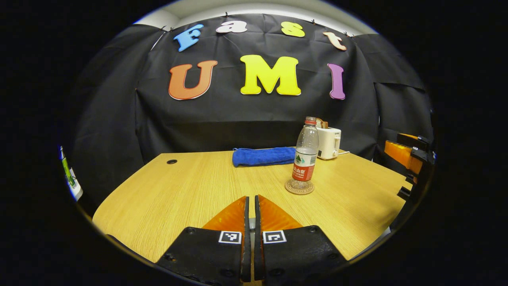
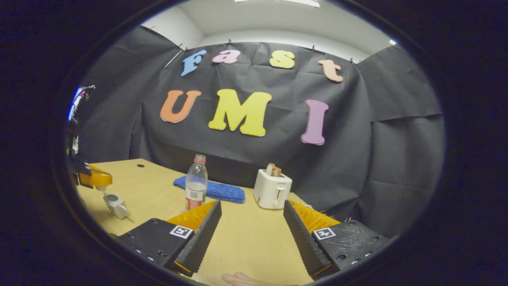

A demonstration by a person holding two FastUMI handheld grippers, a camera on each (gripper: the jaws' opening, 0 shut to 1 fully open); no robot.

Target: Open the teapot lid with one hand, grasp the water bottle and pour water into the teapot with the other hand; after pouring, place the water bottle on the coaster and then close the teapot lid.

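Teapot (image 2: 116, 204) half cut off (lid unclear)

Blue towel (image 1: 263, 156), white toaster (image 2: 272, 188), red-capped water bottle (image 1: 306, 155)

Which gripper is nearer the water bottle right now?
Left, probably. The water bottle stands on the coaster just ahead-right of the shut left gripper; it looks smaller, farther off, beyond the open right gripper's left finger.
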